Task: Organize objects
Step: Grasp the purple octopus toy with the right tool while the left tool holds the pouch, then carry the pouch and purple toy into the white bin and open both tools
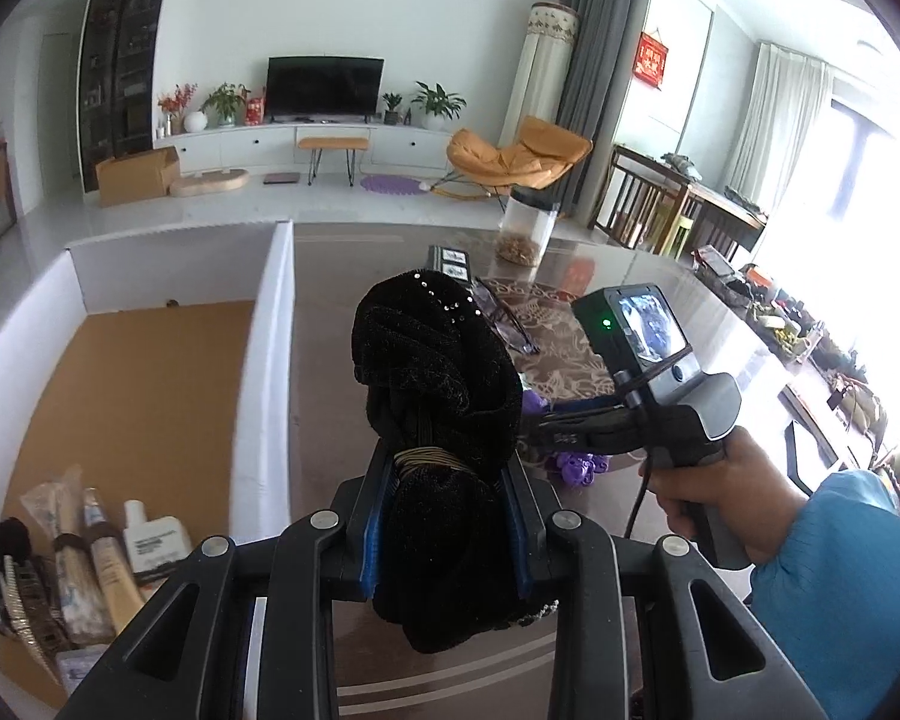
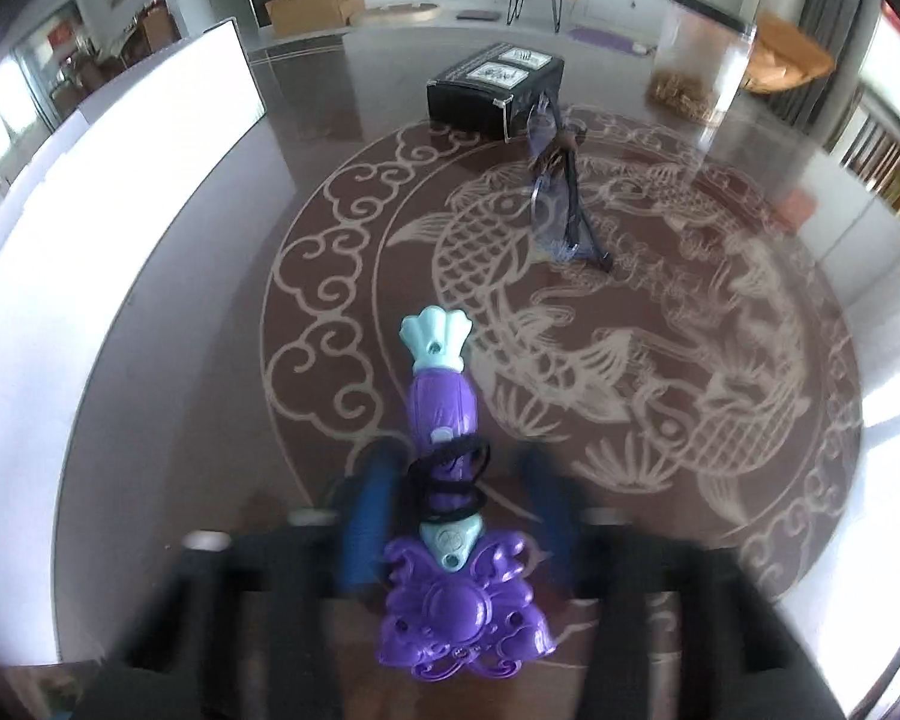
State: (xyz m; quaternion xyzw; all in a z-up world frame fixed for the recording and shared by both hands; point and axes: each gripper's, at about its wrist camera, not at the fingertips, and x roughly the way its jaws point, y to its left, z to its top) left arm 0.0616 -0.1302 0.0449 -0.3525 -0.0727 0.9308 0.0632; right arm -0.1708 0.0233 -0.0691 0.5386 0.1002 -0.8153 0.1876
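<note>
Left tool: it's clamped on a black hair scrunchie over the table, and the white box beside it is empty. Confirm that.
Not empty. The left wrist view shows the box already holding tubes and a bottle. The left tool does clamp the black scrunchie.

The desk (image 2: pixel 168 372) is free at 9 o'clock up to the white box wall (image 2: pixel 108 192). At 12 o'clock stand a black box (image 2: pixel 492 90) and glasses (image 2: pixel 561 204), at 1 o'clock a jar (image 2: pixel 699 60).

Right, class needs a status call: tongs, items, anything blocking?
Left tongs shut on black hair bow. Right tongs around purple toy, grip unclear. Box way clear.
</note>
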